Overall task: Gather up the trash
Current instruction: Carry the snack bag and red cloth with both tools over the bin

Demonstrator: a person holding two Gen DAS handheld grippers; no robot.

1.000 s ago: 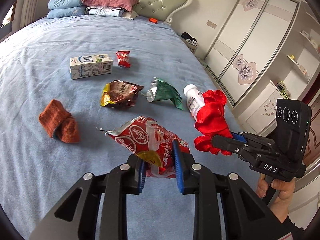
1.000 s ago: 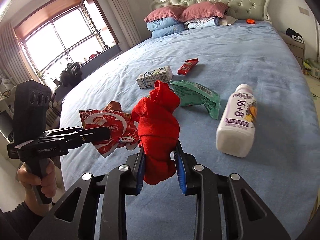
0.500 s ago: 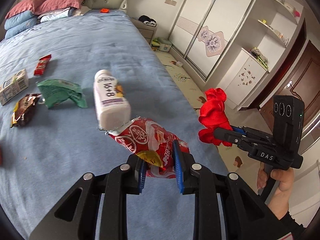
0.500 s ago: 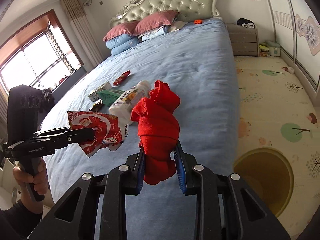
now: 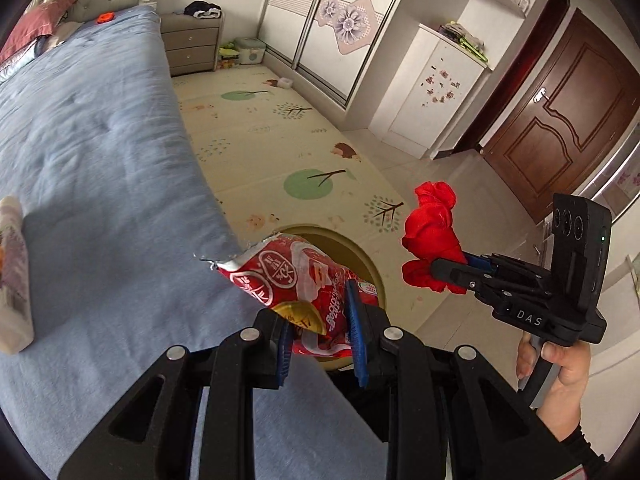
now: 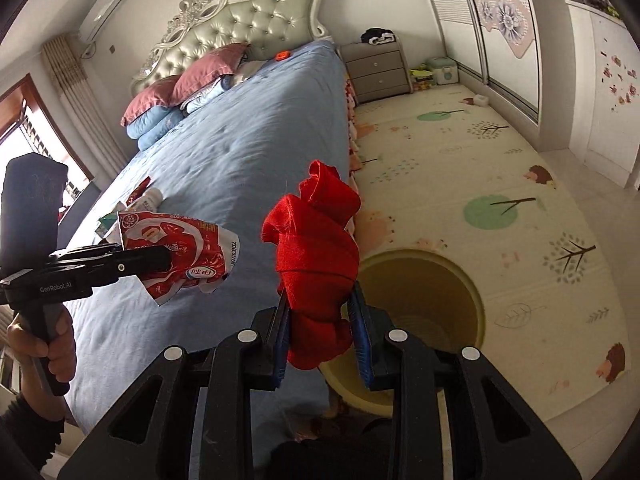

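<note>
My left gripper point(image 5: 320, 320) is shut on a crumpled red snack wrapper point(image 5: 288, 280) and holds it in the air over the bed's edge, partly over a yellow trash bin point(image 5: 360, 252) on the floor. It also shows in the right wrist view point(image 6: 176, 256). My right gripper point(image 6: 322, 332) is shut on a bunched red cloth point(image 6: 316, 248), held above the rim of the bin point(image 6: 472, 292). The cloth also shows in the left wrist view point(image 5: 430, 236), to the right of the wrapper.
The blue bed point(image 6: 224, 152) still holds a white bottle point(image 6: 150, 198) and other wrappers point(image 6: 138, 194). A patterned play mat point(image 6: 500, 168) covers the floor. A grey nightstand point(image 6: 378, 70), wardrobe doors point(image 5: 320, 28) and a brown door point(image 5: 560, 112) line the room.
Both grippers have swung right, away from the bed's middle toward the floor. The trash bin has come into view under them. Both keep their hold.
</note>
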